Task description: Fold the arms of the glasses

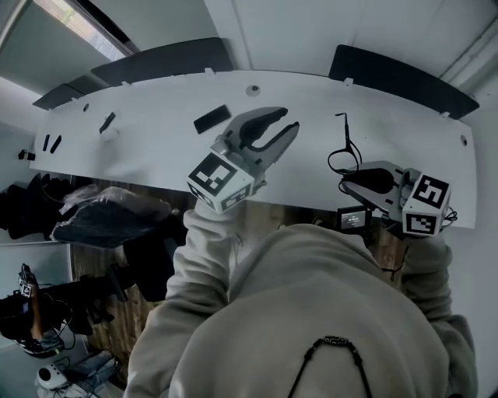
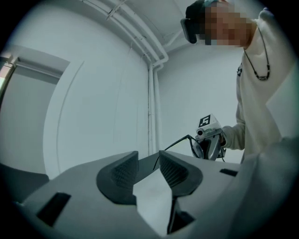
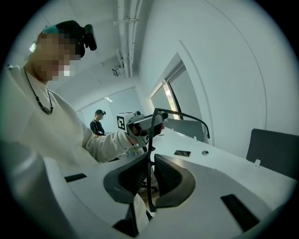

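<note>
Long white curved table: middle stretch bare and passable. Obstacles on it: flat black rectangular slab, possibly a phone, near the far edge; small black pieces at the left end. Above its right part jut thin black-framed glasses.

I get cool, even, fairly bright light in all 3 views, no hard shadows. Brightest spots: bright strip far left in head view, window far back in right gripper view. Both gripper views: heavy fisheye, black vignette at corners, near jaws soft. Glasses show as a thin dark silhouette.
</note>
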The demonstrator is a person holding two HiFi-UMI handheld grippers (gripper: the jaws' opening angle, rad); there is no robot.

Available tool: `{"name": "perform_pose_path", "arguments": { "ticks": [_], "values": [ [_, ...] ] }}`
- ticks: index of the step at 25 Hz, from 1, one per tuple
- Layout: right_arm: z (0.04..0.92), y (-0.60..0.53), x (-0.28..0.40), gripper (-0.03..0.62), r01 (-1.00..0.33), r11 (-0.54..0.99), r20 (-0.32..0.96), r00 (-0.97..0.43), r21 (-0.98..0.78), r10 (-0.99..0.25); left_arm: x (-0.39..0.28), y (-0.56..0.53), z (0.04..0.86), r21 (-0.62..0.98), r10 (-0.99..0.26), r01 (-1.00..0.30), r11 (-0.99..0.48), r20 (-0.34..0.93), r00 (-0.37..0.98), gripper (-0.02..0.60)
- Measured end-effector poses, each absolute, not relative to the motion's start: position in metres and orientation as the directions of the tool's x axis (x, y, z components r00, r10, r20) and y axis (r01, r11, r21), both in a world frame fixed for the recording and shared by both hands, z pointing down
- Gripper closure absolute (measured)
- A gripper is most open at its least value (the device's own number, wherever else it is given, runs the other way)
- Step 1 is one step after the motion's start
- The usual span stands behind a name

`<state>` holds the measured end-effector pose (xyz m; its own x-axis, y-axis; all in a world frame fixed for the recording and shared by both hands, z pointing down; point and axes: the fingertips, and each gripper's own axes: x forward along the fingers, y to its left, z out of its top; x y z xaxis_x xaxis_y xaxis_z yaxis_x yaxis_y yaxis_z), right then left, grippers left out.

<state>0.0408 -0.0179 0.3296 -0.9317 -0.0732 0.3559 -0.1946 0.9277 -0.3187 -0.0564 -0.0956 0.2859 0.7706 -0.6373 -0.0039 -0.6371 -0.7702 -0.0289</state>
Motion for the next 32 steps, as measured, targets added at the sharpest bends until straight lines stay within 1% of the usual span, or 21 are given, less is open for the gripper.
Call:
{"name": "perform_pose_path", "arguments": {
  "ticks": [1,3,4,10,16,18,20,22,25,27,32],
  "values": [
    [0.326,-0.014,0.039,0.534,-0.187,0.925,0.346,-0.936,-0.33,-0.066,-0.051,-0.095,0.283,-0.041,-0.617,-0.616,-0.786,-0.004,0.787,0.434],
    [0.319,-0.006,0.037,0.534,-0.173,0.919,0.324,-0.945,-0.354,-0.053,-0.04,-0.094,0.28,-0.076,-0.582,-0.581,-0.811,-0.004,0.813,0.395],
    [0.316,-0.002,0.035,0.534,-0.164,0.916,0.31,-0.95,-0.366,-0.046,-0.034,-0.094,0.28,-0.101,-0.568,-0.566,-0.818,0.0,0.823,0.386],
    [0.293,0.018,0.03,0.534,-0.091,0.895,0.208,-0.978,-0.437,0.002,0.0,-0.093,0.287,-0.263,-0.531,-0.499,-0.826,0.063,0.845,0.388],
    [0.277,0.029,0.032,0.534,-0.053,0.891,0.165,-0.986,-0.451,0.025,0.023,-0.093,0.291,-0.314,-0.511,-0.461,-0.83,0.097,0.854,0.391],
    [0.278,0.028,0.031,0.534,-0.058,0.89,0.173,-0.985,-0.453,0.024,0.025,-0.094,0.284,-0.33,-0.514,-0.464,-0.822,0.08,0.854,0.414],
    [0.28,0.027,0.032,0.534,-0.068,0.887,0.181,-0.983,-0.456,0.018,0.027,-0.093,0.274,-0.349,-0.52,-0.471,-0.81,0.058,0.852,0.461],
    [0.281,0.027,0.034,0.534,-0.074,0.886,0.179,-0.984,-0.457,0.01,0.03,-0.092,0.272,-0.375,-0.518,-0.46,-0.805,0.063,0.853,0.482],
    [0.279,0.026,0.034,0.534,-0.082,0.89,0.18,-0.984,-0.449,0.001,0.033,-0.088,0.272,-0.387,-0.505,-0.444,-0.808,0.066,0.861,0.532],
    [0.276,0.025,0.037,0.534,-0.087,0.893,0.18,-0.984,-0.441,-0.008,0.037,-0.087,0.271,-0.383,-0.5,-0.441,-0.812,0.064,0.864,0.549],
    [0.268,0.021,0.041,0.534,-0.102,0.906,0.167,-0.985,-0.412,-0.034,0.044,-0.083,0.272,-0.331,-0.467,-0.424,-0.843,0.059,0.882,0.559]
  ]
}}
